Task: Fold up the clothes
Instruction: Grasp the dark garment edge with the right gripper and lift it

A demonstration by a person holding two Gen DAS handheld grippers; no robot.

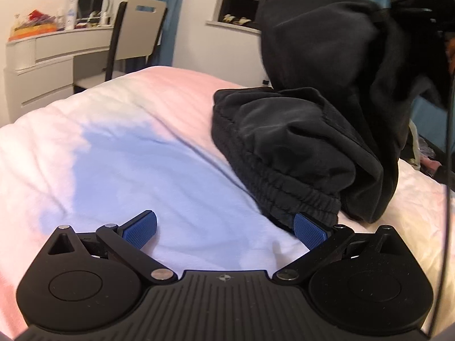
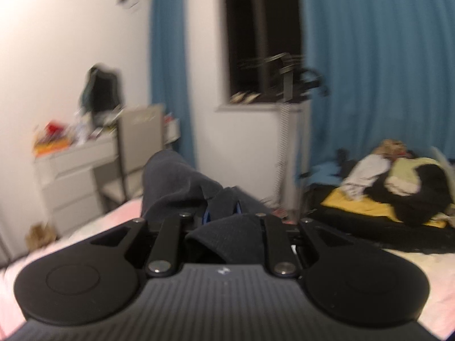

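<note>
My right gripper (image 2: 220, 213) has its jaws clenched on the black garment (image 1: 298, 130), lifting one end above the bed (image 1: 119, 147). Its elastic waistband (image 1: 287, 187) lies just at my left gripper (image 1: 224, 228), whose jaws are released, touching the right pad.

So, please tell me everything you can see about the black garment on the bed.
The black garment looks like soft, thick, matte cloth with a gathered elastic band along its low edge. It is crumpled, not folded. Its lower part rests on the pale bedcover; its upper part hangs lifted, pinched in the right gripper. The open left gripper sits beside the band, one pad close to it; contact is unclear.
</note>
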